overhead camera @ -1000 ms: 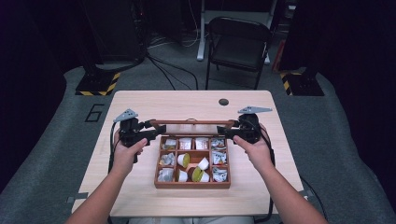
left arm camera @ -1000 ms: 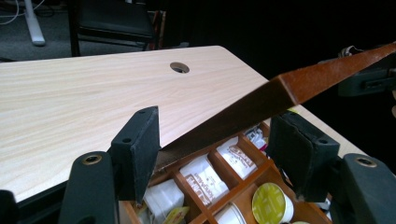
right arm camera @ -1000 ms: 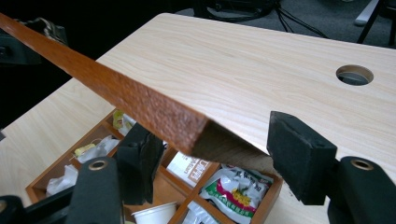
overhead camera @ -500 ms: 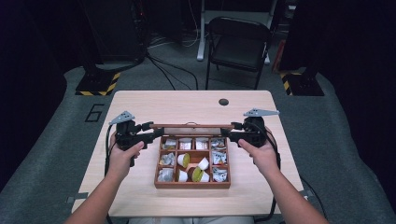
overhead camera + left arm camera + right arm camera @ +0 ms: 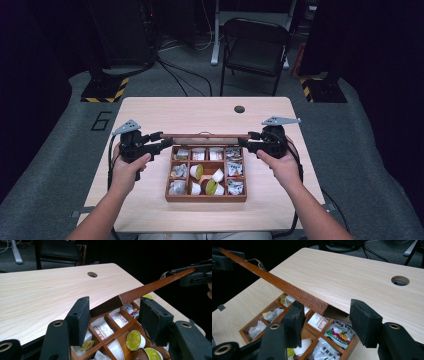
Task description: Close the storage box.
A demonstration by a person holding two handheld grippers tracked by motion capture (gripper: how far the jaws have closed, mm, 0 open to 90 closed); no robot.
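Observation:
A wooden compartment box (image 5: 206, 199) sits on the table with its brown lid (image 5: 205, 135) raised at the back edge. My left gripper (image 5: 165, 140) is at the lid's left end and my right gripper (image 5: 247, 140) at its right end. In the left gripper view the lid (image 5: 155, 286) ends between the pads of my left gripper (image 5: 113, 317), with a gap on one side. The right gripper view shows the same lid (image 5: 287, 287) ending between the pads of my right gripper (image 5: 325, 320), also with a gap. Both pairs of jaws have just been closing around the lid's ends.
The box holds tea packets (image 5: 339, 336) and small cups with green lids (image 5: 135, 340). A round cable hole (image 5: 239, 109) is in the tabletop behind the box. A folding chair (image 5: 255, 47) stands beyond the table. Bare wood lies behind and beside the box.
Both pairs of jaws have narrowed around the lid's ends. The hands have hardly shifted and the lid stays raised.

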